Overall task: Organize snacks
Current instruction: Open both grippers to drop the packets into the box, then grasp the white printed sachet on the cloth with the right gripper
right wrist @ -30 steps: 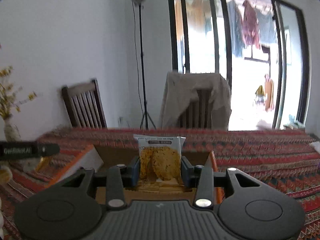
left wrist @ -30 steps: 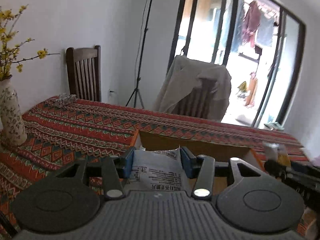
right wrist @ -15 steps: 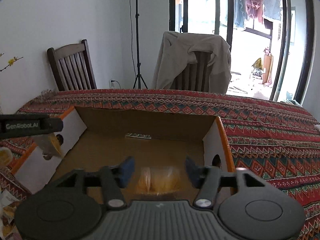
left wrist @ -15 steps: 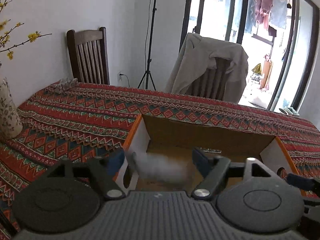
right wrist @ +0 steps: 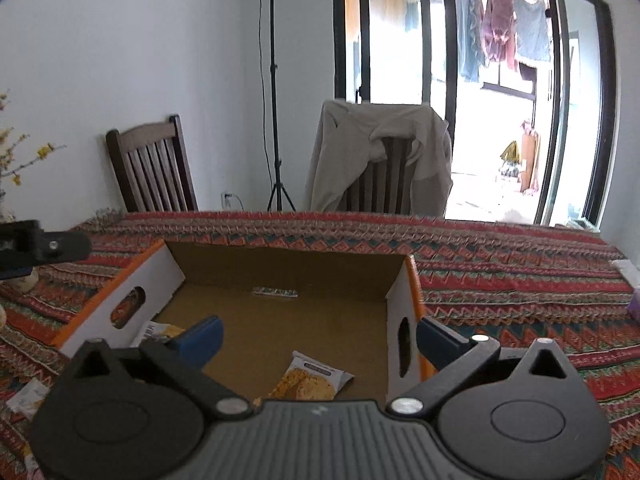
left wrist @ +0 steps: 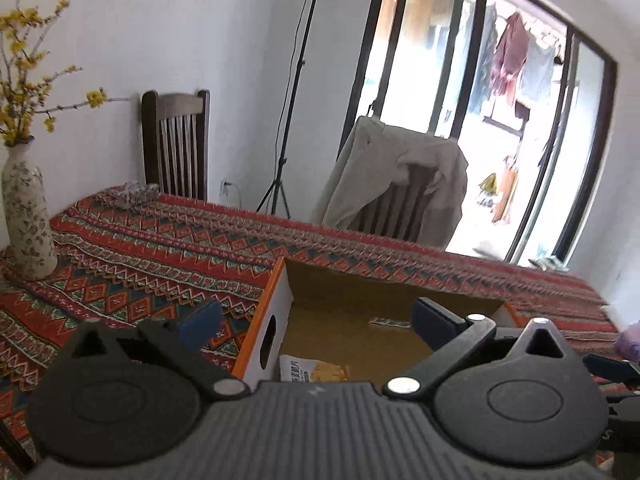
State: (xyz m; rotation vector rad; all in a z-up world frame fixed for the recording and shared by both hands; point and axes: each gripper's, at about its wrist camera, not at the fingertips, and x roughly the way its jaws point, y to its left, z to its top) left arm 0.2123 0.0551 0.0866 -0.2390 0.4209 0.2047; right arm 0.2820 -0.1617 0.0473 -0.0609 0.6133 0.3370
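Patterned red cloth covers the surface [right wrist: 500, 280], with two chairs, a light stand and a glazed door behind. An open cardboard box [right wrist: 288, 272] sits on it in front of both grippers.

Left gripper [left wrist: 316, 316]: fingers spread wide, having just been opening, nothing between them. A snack packet [left wrist: 308, 370] lies flat on the box floor against the left wall, directly below this gripper.

Right gripper [right wrist: 318, 334]: fingers likewise spread wide, having just been opening, nothing pinched. A cookie packet [right wrist: 310, 380] lies on the box floor under it, tilted, near the right wall. The left-hand packet also shows in this view [right wrist: 160, 330], partly hidden by the near finger.

Assessment: both packets are released and inside the box; the step in hand is clearing out and going for the next items. At least one more packet [right wrist: 28, 396] lies on the cloth outside the box, at the lower left of the right wrist view.

Recommendations:
- Lift both grippers straight up before moving sideways, so the spread fingers clear the box walls.
- Keep the fingers spread on approach to the loose packet.
- Take flat packets by an edge or across the narrow side; the foil will likely slip and crumple.
- Place later packets in the bare middle and back of the box to avoid piling.
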